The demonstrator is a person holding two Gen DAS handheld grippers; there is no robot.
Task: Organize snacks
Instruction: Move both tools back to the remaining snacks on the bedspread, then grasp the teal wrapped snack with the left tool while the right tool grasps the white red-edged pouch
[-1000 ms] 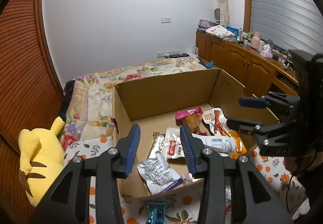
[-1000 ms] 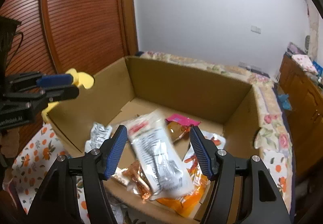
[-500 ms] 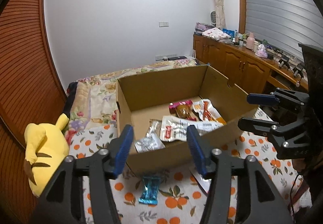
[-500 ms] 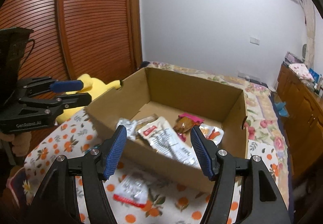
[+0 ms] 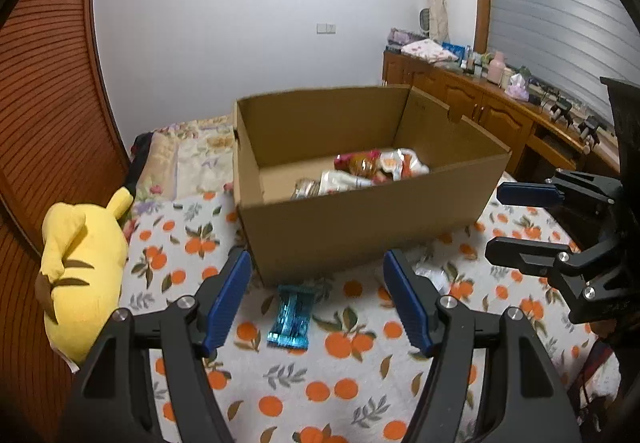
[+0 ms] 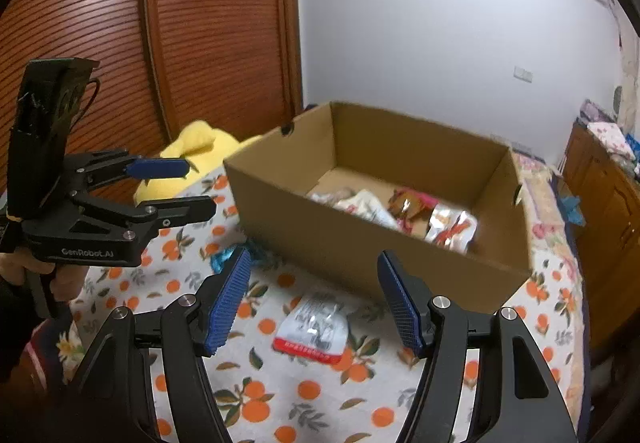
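Currently both grippers hang over the orange-patterned white tablecloth (image 5: 344,391), each with its blue-padded jaws spread wide and holding nothing. The left gripper (image 5: 318,303) points at a shiny blue foil snack bar (image 5: 291,317) lying flat on the cloth, just in front of the near wall of the open brown cardboard box (image 5: 360,219). The right gripper (image 6: 314,301) points at a silver snack pouch with a red bottom band (image 6: 314,327), which also lies on the cloth near the box's front wall, apart from it.

Inside the box several packets rest together on the floor toward its right half: a white packet (image 6: 366,207), a brown and pink wrapped snack (image 6: 408,203) and a silver and orange pouch (image 6: 452,229), overlapping one another.

A yellow plush toy (image 5: 82,267) lies at the left edge of the cloth, well apart from the box. Far right, wooden cabinets (image 5: 480,107) run along the wall, their top crowded with small items too blurred to name.
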